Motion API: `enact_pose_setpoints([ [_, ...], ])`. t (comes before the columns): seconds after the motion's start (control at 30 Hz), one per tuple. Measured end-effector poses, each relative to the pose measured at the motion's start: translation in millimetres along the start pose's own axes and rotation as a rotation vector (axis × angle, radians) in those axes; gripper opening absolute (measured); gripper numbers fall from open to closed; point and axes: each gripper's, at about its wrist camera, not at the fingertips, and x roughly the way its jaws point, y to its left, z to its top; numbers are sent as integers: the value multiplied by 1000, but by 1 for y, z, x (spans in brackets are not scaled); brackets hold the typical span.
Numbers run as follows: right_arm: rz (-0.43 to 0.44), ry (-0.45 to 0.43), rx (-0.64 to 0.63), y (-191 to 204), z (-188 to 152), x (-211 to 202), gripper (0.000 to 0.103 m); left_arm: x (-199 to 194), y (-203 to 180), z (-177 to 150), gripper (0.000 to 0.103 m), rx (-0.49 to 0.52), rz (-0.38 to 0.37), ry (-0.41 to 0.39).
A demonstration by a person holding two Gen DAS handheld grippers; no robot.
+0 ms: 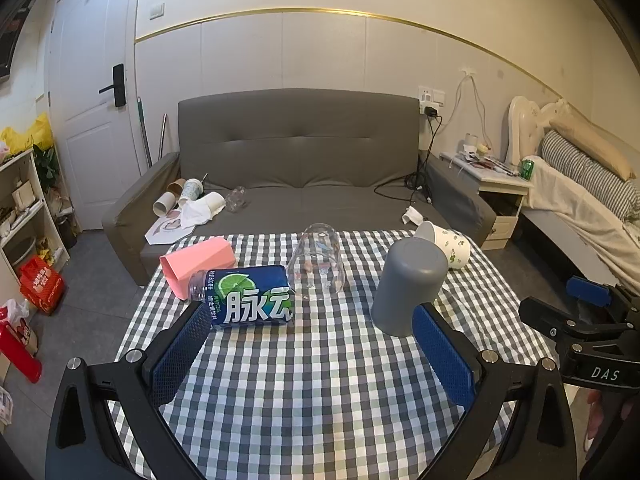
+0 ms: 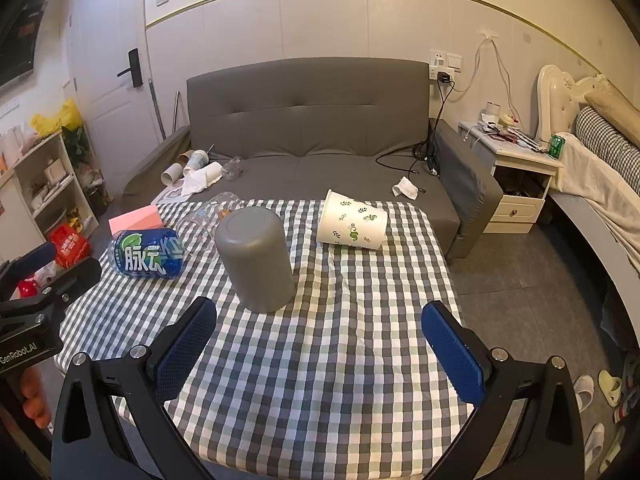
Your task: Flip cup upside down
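Right wrist view: the right hand-held gripper [image 2: 320, 334] hangs wide open and empty above the near half of the worktop [image 2: 320, 360], its blue, mesh-textured pads [image 2: 188, 344] spread well apart over a rumpled grey, green and white checked cloth; in the left wrist view the left hand-held gripper [image 1: 312, 340] is likewise spread wide and holds nothing. Just beyond the pads stands the grey cup [image 2: 256, 258], a smooth, matt, slightly tapered cylinder with its closed base up and its mouth apparently down on the cloth, so for this cup the flip looks done. Behind it to the left a clear glass tumbler [image 1: 318, 262] with small printed figures also stands mouth down. The cup that seems still to need turning is the white paper cup [image 2: 352, 226] with green leaf prints, lying on its side near the worktop's far right edge, well apart from both grippers. To do it well, close gently across the thin wall at mid-height, since paper would likely crush, then rotate and set the rim flat on the wrinkled cloth. A blue-labelled plastic bottle [image 1: 248, 296] and a pink box [image 1: 200, 262] lie on their sides at far left. Beyond stands a grey sofa [image 2: 320, 128].
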Motion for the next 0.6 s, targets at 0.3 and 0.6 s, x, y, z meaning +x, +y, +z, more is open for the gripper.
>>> enact_pose_setpoints([
  [0.3, 0, 5, -1, 0, 0, 1, 103, 0, 0, 0, 103, 1, 1, 0],
  [0.6, -5, 7, -1, -1, 0, 3, 103, 0, 0, 0, 103, 2, 3, 2],
])
